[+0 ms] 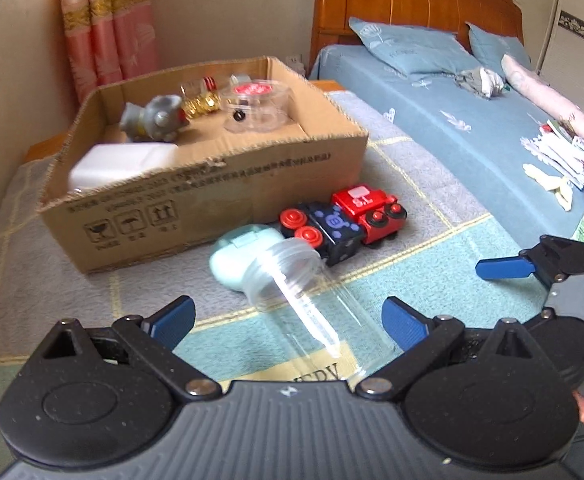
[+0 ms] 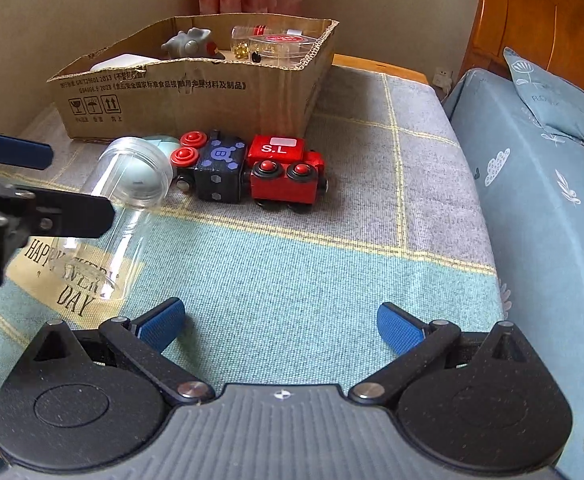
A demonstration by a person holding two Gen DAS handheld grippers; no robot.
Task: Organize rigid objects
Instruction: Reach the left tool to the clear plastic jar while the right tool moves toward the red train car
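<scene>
A clear plastic jar lies on its side on the checked cloth, its mouth toward the box; it also shows in the right wrist view. My left gripper is open, its fingers on either side of the jar, not touching. A mint green case lies behind the jar. A red toy train car and a dark blue one stand in front of the cardboard box. My right gripper is open and empty over the cloth.
The box holds a grey figure, a white block, a clear round container and small gold items. A bed with blue pillows, papers and clothes lies to the right. A wall and pink curtain stand behind.
</scene>
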